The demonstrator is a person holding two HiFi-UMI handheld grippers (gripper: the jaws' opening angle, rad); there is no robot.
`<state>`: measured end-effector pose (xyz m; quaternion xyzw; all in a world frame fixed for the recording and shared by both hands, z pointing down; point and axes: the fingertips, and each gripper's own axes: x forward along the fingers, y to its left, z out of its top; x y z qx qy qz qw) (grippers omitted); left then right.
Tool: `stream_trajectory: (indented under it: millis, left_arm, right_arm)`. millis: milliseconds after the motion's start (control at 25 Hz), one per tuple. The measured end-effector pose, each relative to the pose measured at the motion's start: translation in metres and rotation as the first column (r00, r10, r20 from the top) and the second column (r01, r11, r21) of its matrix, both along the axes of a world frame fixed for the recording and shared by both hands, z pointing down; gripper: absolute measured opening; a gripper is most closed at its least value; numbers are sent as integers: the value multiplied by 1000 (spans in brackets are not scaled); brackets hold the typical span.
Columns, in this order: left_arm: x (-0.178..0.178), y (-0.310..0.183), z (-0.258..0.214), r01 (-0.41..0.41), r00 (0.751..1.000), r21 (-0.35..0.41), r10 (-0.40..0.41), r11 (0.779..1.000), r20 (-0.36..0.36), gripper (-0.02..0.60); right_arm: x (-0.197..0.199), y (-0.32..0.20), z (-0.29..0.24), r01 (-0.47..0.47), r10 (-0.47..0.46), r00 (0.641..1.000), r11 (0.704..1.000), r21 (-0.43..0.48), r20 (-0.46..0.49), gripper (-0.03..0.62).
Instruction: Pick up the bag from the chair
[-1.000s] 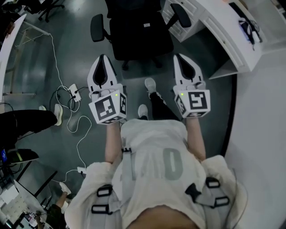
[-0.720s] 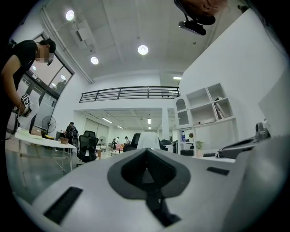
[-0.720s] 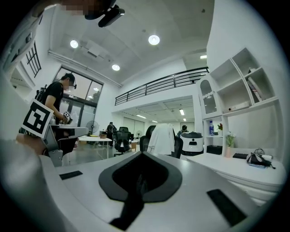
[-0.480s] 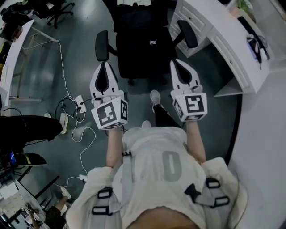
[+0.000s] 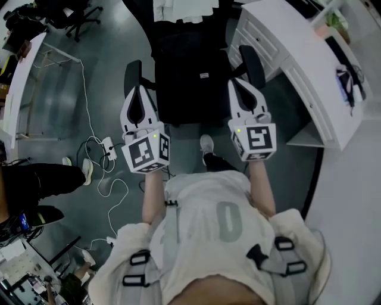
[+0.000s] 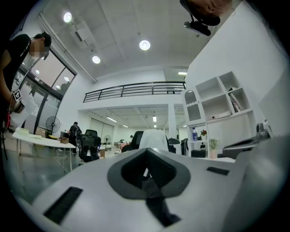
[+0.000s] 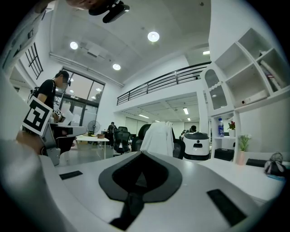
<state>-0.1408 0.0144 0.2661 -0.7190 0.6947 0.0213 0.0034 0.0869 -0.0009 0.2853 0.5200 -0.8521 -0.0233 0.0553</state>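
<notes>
Bag — black, with a small pale label — lies on the seat of the black office chair. Dark on dark, its outline is hard to trace. A white garment hangs over the chair's back. The left hand-held gripper points toward the chair, close to the armrest on that side, its jaws pressed together with nothing between them. The right hand-held gripper is held level with it near the other armrest — likewise closed and empty. Both are short of the bag. Cables trail over the floor at the left.
</notes>
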Motion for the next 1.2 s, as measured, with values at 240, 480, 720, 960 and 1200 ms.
stream_trajectory:
  millis: [240, 480, 720, 960, 1200]
  left_arm:
    - [17, -51, -4, 22, 1000, -3, -22, 1000, -17, 6]
    - [23, -76, -2, 41, 999, -20, -42, 999, -24, 6]
    - [17, -100, -6, 48, 999, -1, -48, 999, -21, 6]
    - [12, -126, -16, 32, 999, 32, -32, 999, -23, 6]
    - [8, -142, -12, 6, 1000, 29, -6, 1000, -2, 6]
  right_arm:
    - [17, -53, -2, 14, -14, 1000, 1000, -20, 2, 5]
    - [16, -88, 0, 48, -48, 999, 998, -27, 7, 5]
    - [10, -110, 0, 33, -33, 999, 999, -29, 9, 5]
    - [8, -130, -7, 5, -5, 1000, 1000, -15, 7, 5]
    - [1, -140, -3, 4, -4, 1000, 1000, -27, 18, 5]
